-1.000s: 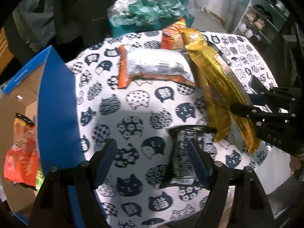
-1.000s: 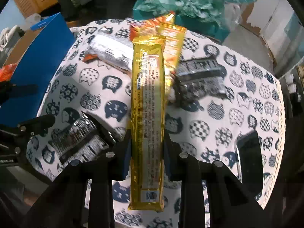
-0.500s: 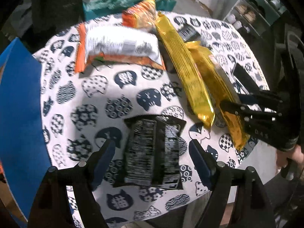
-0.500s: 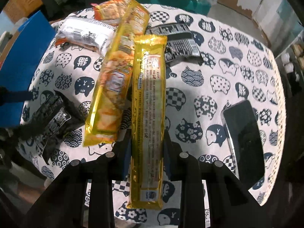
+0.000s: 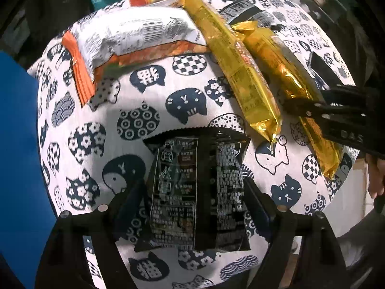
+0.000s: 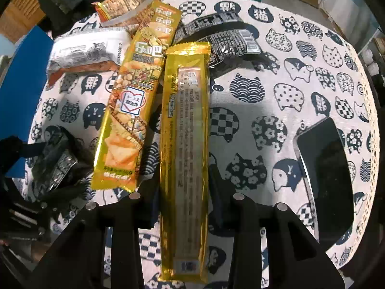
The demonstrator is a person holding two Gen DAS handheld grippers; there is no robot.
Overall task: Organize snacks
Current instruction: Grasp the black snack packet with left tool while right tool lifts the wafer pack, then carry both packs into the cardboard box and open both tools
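From our left wrist camera: our left gripper (image 5: 192,197) points down over a black snack packet (image 5: 196,190) lying flat on the round table (image 5: 149,110) with its cat-print cloth. The jaws stand wide, one on each side of the packet, and we cannot tell whether the pads touch its edges. Beyond it lie a white and orange packet (image 5: 134,36) and two long gold packets side by side: the printed gold packet (image 5: 231,65) and the plain gold packet (image 5: 296,101). Our right gripper (image 5: 336,110) reaches in from the right edge across the plain one. A blue box wall (image 5: 16,144) fills the left edge

From our right wrist camera: the right gripper (image 6: 184,192) has the plain gold packet (image 6: 185,144) between its jaws, lengthwise, label side up. The jaws have just been opening a little; they sit close to the packet's sides, and the frame does not show whether the pads press it. The packet lies along the cloth, just beside the printed gold packet (image 6: 130,110), which overlaps the white and orange packet (image 6: 84,50). A second black packet (image 6: 223,36) lies at the far side, an orange packet (image 6: 125,4) behind it, and a dark phone (image 6: 324,168) near the right rim. The left gripper (image 6: 31,168) and the black snack packet (image 6: 57,166) show dimly at the left
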